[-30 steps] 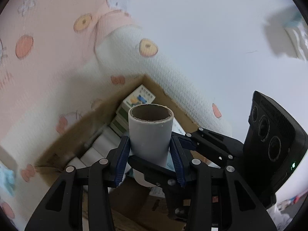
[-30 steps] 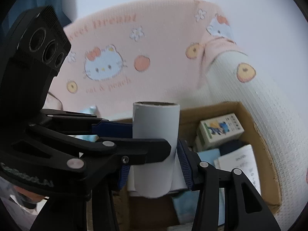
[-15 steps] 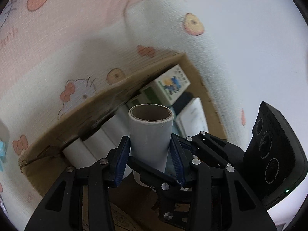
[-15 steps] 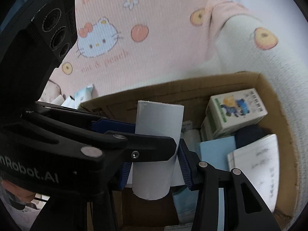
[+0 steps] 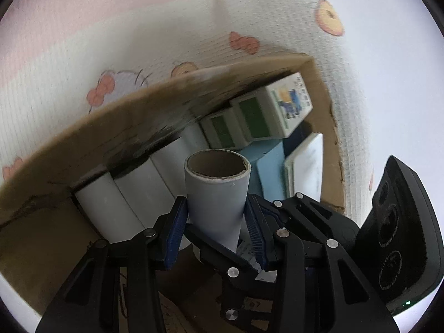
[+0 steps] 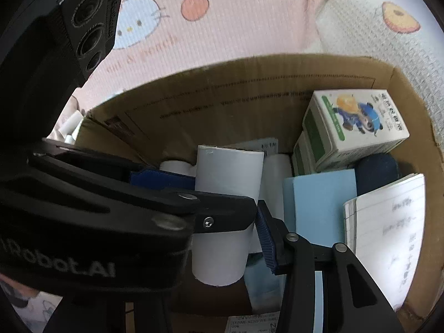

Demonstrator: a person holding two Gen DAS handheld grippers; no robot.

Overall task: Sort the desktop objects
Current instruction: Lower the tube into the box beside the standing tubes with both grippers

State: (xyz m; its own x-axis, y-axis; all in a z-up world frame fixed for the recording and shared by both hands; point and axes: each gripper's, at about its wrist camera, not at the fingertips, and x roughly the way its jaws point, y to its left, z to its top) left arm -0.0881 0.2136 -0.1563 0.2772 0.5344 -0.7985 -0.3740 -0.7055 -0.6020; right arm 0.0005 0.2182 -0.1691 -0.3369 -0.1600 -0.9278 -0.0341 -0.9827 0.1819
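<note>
Left wrist view: left tongs (image 5: 215, 229) pinching white paper roll with brown cardboard core (image 5: 216, 194), now lower, over open brown cardboard box (image 5: 327, 127).

Right wrist view: right tongs (image 6: 226, 208) pinching same roll (image 6: 227, 194); box interior nearer than a second ago. Deposit appears imminent.

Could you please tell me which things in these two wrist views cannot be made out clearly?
- Left wrist view: the cardboard box's near wall is smeared by motion blur, so its print is unreadable.
- Right wrist view: the notebook's handwriting is too blurred to read.
- Right wrist view: the left gripper hides the left side of the paper tube, so contact there cannot be judged.
- Right wrist view: the dark blue object is half hidden behind the light blue box.
</note>
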